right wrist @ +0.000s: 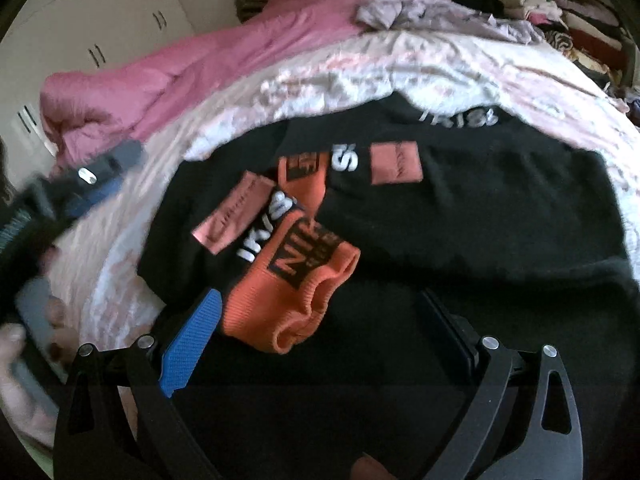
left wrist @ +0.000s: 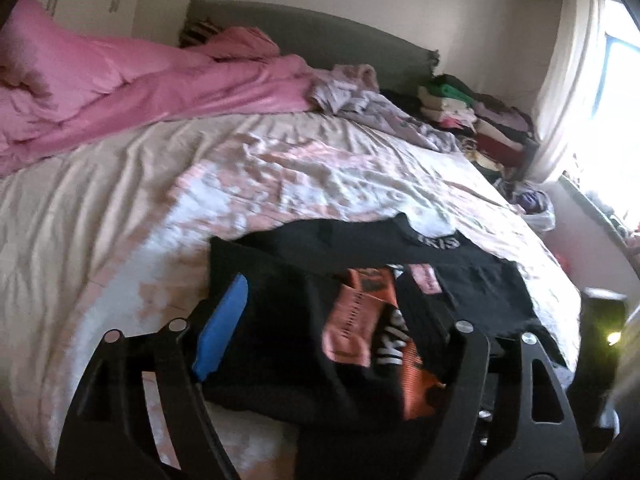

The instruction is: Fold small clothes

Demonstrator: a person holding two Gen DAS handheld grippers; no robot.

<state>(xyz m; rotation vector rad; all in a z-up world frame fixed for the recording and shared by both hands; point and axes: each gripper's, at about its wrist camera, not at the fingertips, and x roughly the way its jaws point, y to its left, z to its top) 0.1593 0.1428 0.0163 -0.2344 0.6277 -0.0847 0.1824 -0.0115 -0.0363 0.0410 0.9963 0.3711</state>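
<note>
- Left tongs (left wrist: pixel 340 340): spread wide and released, blue pad (left wrist: pixel 222 332) beside the black garment (left wrist: pixel 280 320), which lies between the jaws unpinched.
- Right tongs (right wrist: pixel 328 344): also spread wide, over the garment's orange cuff (right wrist: pixel 288 300), pressing nothing.
- The garment lies on the bed (left wrist: pixel 120 200).

A black garment with orange patches lies on a bed between the open jaws of a handheld gripper.

The left gripper (left wrist: pixel 340 320) fills the lower part of the view, its blue-padded finger (left wrist: pixel 222 328) well apart from the other, pressing on nothing. The black garment (left wrist: pixel 304 304), crumpled and bearing white letters, sits near the bed's (left wrist: pixel 120 200) front edge on a pale pink-and-white sheet. A pink duvet (left wrist: pixel 120 84) is bunched toward the headboard, and stacked folded clothes (left wrist: pixel 476 120) rest at the far right corner.
</note>
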